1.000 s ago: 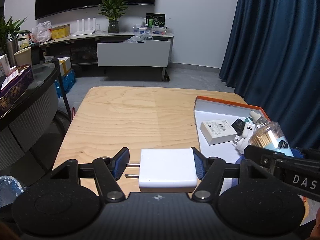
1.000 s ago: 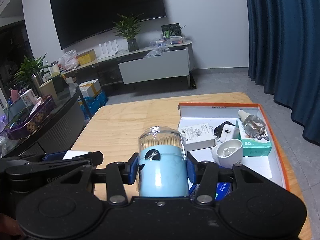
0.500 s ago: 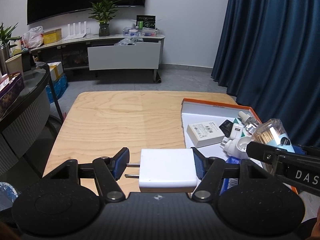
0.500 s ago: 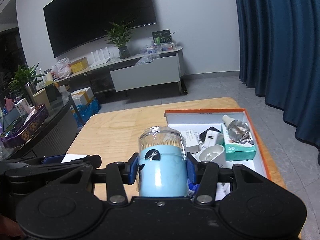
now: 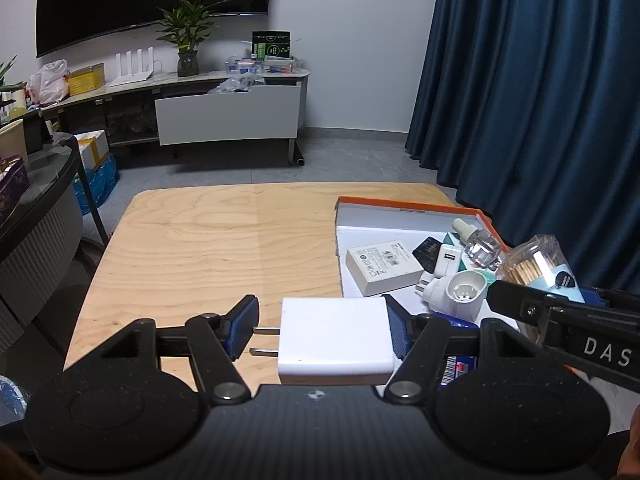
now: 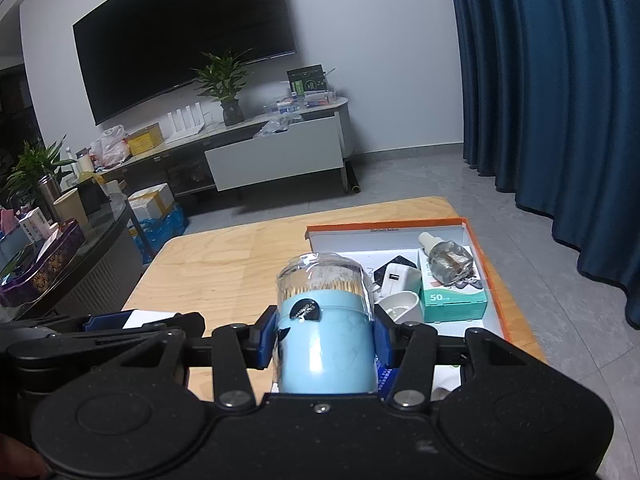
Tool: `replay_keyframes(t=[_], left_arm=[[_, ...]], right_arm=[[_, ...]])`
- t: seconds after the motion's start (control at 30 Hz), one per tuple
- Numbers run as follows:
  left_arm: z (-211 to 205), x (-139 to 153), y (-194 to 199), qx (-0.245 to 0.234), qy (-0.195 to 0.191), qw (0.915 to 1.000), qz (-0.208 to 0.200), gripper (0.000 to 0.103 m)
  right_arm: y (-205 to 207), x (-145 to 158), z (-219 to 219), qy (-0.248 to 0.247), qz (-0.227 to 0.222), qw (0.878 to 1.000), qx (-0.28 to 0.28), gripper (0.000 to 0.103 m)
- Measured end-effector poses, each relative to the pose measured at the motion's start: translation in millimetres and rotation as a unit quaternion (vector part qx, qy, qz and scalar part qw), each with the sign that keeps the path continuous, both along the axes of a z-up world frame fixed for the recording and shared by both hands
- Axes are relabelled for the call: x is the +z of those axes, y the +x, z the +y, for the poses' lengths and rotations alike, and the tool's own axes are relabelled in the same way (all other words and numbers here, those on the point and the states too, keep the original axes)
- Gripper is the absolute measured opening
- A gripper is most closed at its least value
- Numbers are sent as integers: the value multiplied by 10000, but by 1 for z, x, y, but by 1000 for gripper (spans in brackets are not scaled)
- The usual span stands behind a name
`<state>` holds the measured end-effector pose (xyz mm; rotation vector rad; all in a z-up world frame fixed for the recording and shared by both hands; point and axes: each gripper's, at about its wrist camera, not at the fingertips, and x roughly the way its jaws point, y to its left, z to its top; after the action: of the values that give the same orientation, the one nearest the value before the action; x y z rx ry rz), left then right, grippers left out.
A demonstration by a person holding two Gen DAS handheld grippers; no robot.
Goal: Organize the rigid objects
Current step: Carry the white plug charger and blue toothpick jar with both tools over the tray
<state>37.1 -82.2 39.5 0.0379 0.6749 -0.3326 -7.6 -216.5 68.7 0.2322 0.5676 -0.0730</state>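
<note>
My left gripper [image 5: 322, 326] is shut on a white plug charger [image 5: 336, 340], its two prongs pointing left, held above the wooden table [image 5: 208, 248]. My right gripper [image 6: 324, 338] is shut on a light blue toothpick jar [image 6: 326, 328] with a clear lid; the jar also shows in the left wrist view [image 5: 538, 264]. The orange-rimmed box [image 6: 486, 276] lies on the table's right side, holding a white carton [image 5: 382, 266], a glass bottle [image 6: 448, 258], a teal carton [image 6: 454, 300], a white USB adapter [image 6: 396, 280] and a white cup-shaped plug [image 5: 460, 294].
A dark round side table [image 6: 68, 248] with boxes stands at the left. A TV cabinet [image 5: 228, 116] with a plant lines the far wall. A blue curtain [image 5: 540, 100] hangs at the right, close to the table edge.
Both grippers have moved right and back with their objects still held. The box now sits nearer the middle of both views and looks smaller.
</note>
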Motion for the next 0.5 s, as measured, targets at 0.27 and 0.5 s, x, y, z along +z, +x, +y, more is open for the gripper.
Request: replay_keyframes(t=[0.27, 0.5], left_arm=[[-6, 0, -1, -132, 0, 9999, -10, 66], [-10, 1, -1, -208, 0, 9998, -37, 66]], right_arm=[[-2, 2, -9, 5, -40, 9999, -117, 58], [-4, 2, -14, 15, -58, 9998, -209, 58]])
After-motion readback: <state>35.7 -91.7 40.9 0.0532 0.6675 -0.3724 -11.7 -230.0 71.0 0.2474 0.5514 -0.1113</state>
